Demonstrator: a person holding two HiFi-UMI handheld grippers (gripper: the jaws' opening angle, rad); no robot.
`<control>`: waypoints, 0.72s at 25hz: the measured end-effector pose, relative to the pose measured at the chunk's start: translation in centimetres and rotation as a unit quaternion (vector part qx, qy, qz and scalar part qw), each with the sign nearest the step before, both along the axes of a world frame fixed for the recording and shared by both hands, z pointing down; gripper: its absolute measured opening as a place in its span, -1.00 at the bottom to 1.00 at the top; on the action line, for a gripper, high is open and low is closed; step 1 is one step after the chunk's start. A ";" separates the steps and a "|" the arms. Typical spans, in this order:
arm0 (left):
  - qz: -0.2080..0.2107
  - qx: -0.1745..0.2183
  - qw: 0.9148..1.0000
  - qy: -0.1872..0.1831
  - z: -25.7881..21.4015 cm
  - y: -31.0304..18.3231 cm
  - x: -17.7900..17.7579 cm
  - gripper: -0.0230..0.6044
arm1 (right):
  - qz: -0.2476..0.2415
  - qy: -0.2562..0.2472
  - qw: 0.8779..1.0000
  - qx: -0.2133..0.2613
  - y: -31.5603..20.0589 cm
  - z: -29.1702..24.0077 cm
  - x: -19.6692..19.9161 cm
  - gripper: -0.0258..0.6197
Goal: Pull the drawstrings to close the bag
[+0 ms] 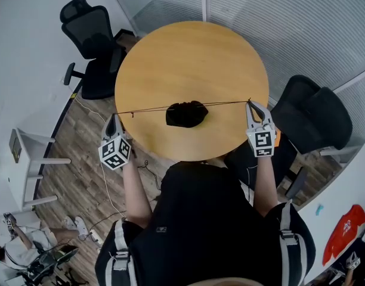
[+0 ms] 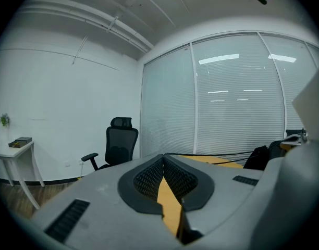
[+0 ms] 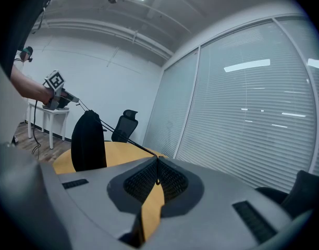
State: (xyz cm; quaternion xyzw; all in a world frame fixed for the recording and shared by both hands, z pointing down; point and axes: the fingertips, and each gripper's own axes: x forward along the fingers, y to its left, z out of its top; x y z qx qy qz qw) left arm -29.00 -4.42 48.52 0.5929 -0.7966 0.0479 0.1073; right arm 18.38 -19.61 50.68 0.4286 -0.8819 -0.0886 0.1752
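Note:
A small black drawstring bag (image 1: 186, 114) sits bunched up near the front of the round wooden table (image 1: 188, 58). Thin dark drawstrings (image 1: 147, 109) run taut out of it to both sides. My left gripper (image 1: 116, 119) is shut on the left drawstring's end beyond the table's left edge. At the table's right edge my right gripper (image 1: 251, 105) is shut on the right drawstring (image 1: 227, 103). In the right gripper view the bag (image 3: 88, 140) stands dark at the left, with the string (image 3: 125, 137) running into the closed jaws (image 3: 157, 160). In the left gripper view a string (image 2: 211, 153) leaves the shut tips (image 2: 163, 156).
Black office chairs stand at the back left (image 1: 90, 40) and at the right (image 1: 316, 115) of the table. A white side table (image 1: 27, 159) is at the left over wood flooring. Frosted glass walls with blinds (image 1: 290, 22) close off the far side.

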 end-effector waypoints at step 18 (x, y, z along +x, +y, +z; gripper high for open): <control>0.000 -0.012 1.000 0.002 0.5 -0.9 -0.4 -0.88 | 0.022 -0.002 1.000 -0.004 -0.1 0.5 0.8 -0.73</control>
